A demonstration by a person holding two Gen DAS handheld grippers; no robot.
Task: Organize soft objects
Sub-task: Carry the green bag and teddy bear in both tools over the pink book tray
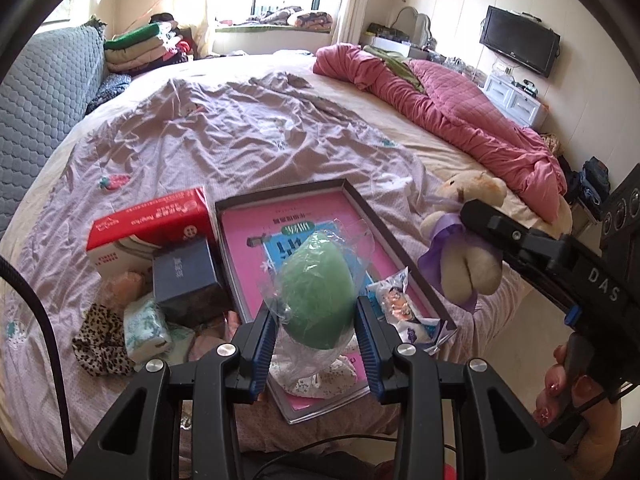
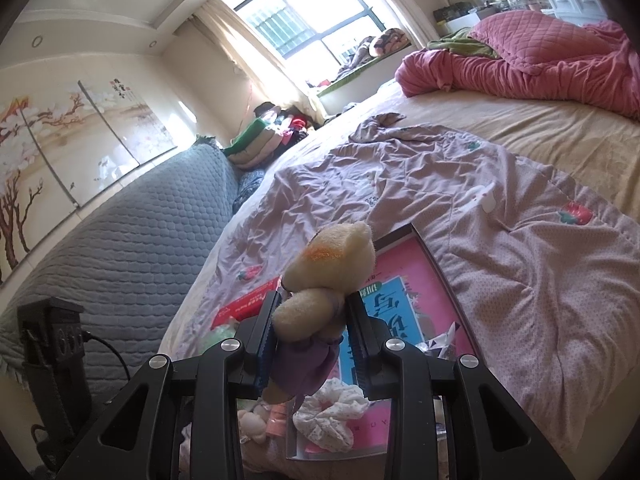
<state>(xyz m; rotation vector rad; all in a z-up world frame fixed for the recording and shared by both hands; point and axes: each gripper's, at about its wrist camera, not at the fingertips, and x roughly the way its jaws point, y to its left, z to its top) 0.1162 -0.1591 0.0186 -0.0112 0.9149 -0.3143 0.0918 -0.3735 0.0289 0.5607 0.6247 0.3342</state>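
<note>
The left gripper (image 1: 316, 320) has its jaws clamped on a green egg-shaped sponge in a clear plastic wrapper (image 1: 318, 292), held above the near end of the shallow open box (image 1: 400, 248) that lies on the bed near its near edge. The right gripper (image 2: 312, 332) has its jaws pressed on the body of a cream plush bear with a purple ribbon (image 2: 328, 280), carried above the box's right rim in the left wrist view (image 1: 468, 236).

Inside the box lie a pink booklet (image 1: 248, 236), a white patterned scrunchie (image 2: 332, 412) at the near end and a small printed packet (image 1: 396, 300) by the right wall. To the left of the box on the lilac sheet (image 1: 200, 140) stand a red tissue box (image 1: 148, 224) and a dark blue box (image 1: 188, 276), with a leopard scrunchie (image 1: 100, 336) and a tissue pack (image 1: 144, 328) just beside them.

Risks, as I judge them: the wrapper is slick and loose, so the sponge could slide out of the grip or roll over the low rim once released. The bear is pinched off-centre with its head hanging free, so it may swing and land on the rim or the sheet. Both grippers are near each other over a small box and could collide
</note>
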